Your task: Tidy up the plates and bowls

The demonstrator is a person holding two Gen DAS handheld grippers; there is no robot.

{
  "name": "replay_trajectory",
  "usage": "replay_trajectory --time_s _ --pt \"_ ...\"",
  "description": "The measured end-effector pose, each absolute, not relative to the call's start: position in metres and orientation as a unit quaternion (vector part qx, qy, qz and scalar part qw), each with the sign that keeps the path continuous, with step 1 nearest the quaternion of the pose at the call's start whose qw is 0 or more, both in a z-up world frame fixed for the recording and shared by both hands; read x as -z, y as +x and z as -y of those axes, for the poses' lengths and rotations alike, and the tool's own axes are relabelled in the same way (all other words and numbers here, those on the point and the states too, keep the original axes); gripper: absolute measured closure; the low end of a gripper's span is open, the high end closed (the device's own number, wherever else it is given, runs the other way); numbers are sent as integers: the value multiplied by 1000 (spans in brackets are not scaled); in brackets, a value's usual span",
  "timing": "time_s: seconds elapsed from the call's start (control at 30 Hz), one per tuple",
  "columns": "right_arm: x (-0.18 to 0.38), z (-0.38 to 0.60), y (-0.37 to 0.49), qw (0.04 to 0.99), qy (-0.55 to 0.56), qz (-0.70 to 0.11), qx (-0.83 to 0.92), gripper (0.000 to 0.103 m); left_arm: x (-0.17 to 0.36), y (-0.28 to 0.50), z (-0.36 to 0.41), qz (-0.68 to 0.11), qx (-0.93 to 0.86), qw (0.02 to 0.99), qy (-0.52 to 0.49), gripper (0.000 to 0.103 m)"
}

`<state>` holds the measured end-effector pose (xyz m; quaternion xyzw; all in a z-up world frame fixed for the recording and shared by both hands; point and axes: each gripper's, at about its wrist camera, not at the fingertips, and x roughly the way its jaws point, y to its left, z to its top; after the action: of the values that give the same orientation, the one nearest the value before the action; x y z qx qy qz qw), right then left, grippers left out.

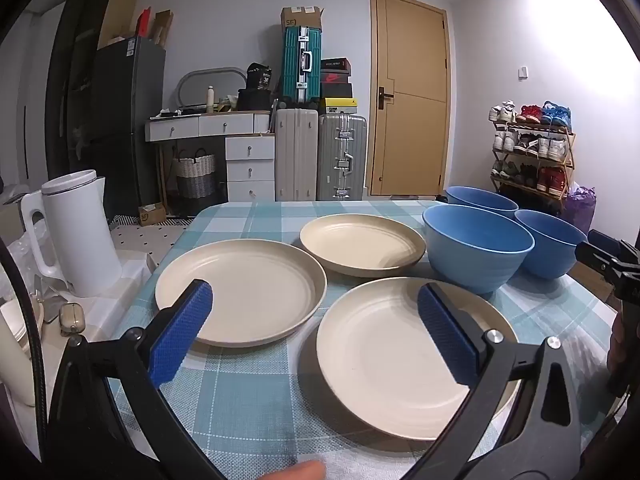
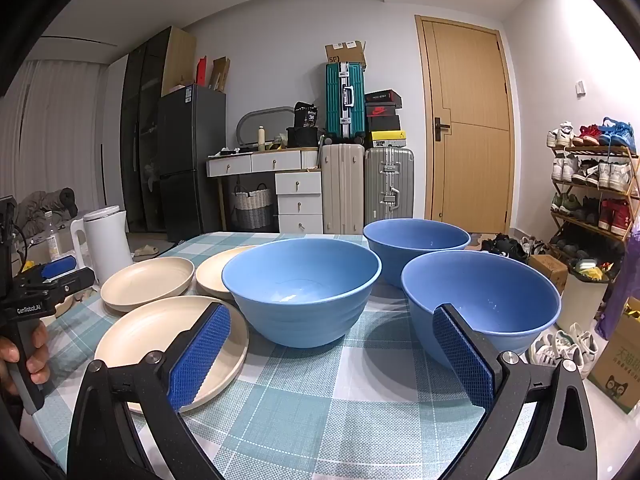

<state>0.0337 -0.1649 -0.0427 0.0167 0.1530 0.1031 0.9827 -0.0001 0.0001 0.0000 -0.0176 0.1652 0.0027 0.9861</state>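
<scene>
Three cream plates lie on the checked tablecloth: a left plate (image 1: 240, 292), a far plate (image 1: 362, 246) and a near plate (image 1: 396, 356). Three blue bowls stand to their right: a middle bowl (image 2: 302, 290), a far bowl (image 2: 416, 246) and a right bowl (image 2: 480, 304). My left gripper (image 1: 316, 300) hovers open above the near and left plates, nothing between its blue pads. Over the table's front, my right gripper (image 2: 332, 324) is open and empty, before the middle and right bowls. In the right wrist view the left gripper (image 2: 44, 276) shows at the left edge, held by a hand.
A white kettle (image 1: 76, 232) stands on a side surface left of the table. Beyond the far table edge are suitcases (image 1: 320, 156), a white drawer desk (image 1: 240, 152) and a wooden door (image 1: 412, 96). A shoe rack (image 2: 592, 192) and boxes stand on the right.
</scene>
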Motion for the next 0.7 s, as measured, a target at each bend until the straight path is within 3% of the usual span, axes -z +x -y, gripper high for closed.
replay_trajectory --time_s 0.7 --pt "43 165 34 983 15 -153 -103 0 0 0 0 -169 -2 985 -19 1"
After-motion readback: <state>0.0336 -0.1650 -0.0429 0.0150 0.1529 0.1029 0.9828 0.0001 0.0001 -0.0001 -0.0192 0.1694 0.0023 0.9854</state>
